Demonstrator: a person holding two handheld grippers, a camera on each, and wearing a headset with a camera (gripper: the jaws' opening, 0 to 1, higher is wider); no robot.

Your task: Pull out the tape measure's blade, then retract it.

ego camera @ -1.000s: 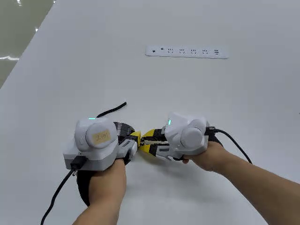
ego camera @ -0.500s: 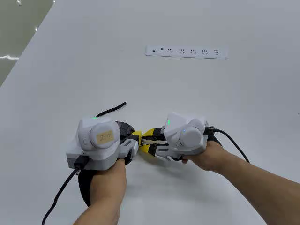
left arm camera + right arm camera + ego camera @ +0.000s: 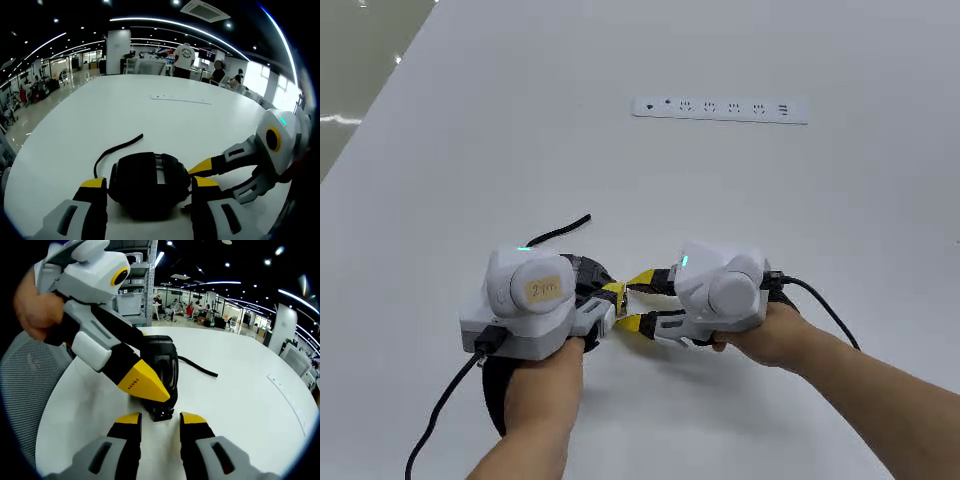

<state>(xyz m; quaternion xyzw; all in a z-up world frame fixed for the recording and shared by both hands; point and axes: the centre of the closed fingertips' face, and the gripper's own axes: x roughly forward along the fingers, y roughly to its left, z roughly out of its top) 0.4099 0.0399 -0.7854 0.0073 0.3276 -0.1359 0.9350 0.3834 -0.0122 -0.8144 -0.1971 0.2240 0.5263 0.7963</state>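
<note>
A white table [image 3: 770, 200] seen from above, with two hand-held grippers meeting low and centre in the head view. A black tape measure [image 3: 147, 177] rests on the table there, largely hidden between them. In the left gripper view it sits at lower centre, and the left gripper [image 3: 149, 189] clamps it, one yellow-tipped jaw pressed against each flat side of the case. A black wrist strap [image 3: 120, 146] trails from the case towards the upper left. A white power strip [image 3: 720, 108] lies well apart near the top of the head view. The right gripper [image 3: 160, 422] faces the case from the opposite side. In its own view its two jaws rise from the bottom edge with a clear gap between them, holding nothing. The small metal blade hook [image 3: 162, 414] sits just beyond the tips at the foot of the case. The blade looks fully wound in, so pulling it out seems not yet begun. As a judgement, the case is probably hard plastic, compact and fairly weighty for its size, so a firm side clamp should keep it in place. The hook is small, thin and likely slippery, so it is best pinched flat across the tab itself. The steel blade should be stiff when straight, but it can kink if bent. It is likely spring-loaded too, so it may snap back fast if let go.
</note>
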